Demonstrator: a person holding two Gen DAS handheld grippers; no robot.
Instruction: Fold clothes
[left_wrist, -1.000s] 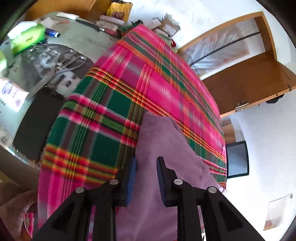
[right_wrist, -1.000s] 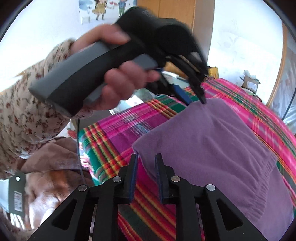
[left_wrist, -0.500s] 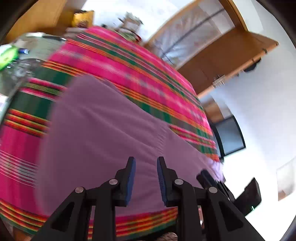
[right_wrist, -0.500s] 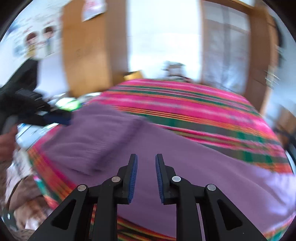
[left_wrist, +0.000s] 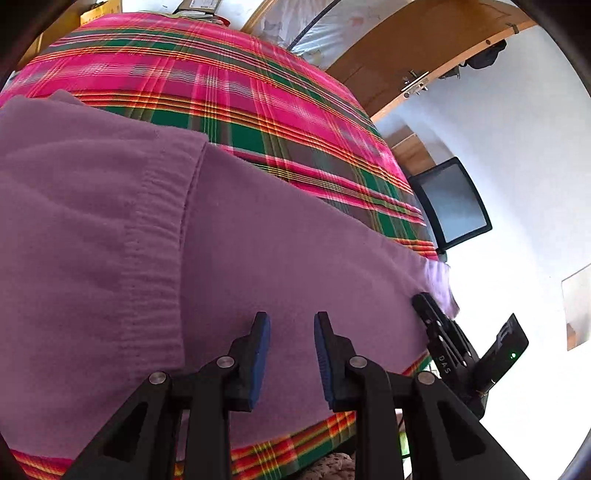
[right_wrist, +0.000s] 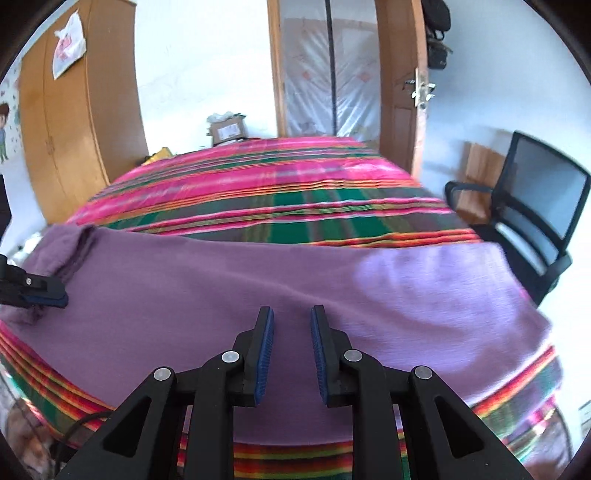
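The left tool hangs low over the purple garment, its blue-padded fingers apart with nothing between them. In the right wrist view the same tool shows at the far left edge, its tip at or just over a bunched part of the garment; whether it touches the cloth cannot be told.

The right tool also stands with its fingers parted and empty, just above the garment's near edge. From the left wrist view it appears at the garment's right end, close to the corner that hangs off the bed.

The garment lies spread along the near side of the bed, on a pink, green and orange plaid cover. One part is folded over the rest at the left, with a ribbed band along its edge.

Beyond the bed stand a wooden wardrobe, a doorway with a plastic sheet, and a black chair to the right.
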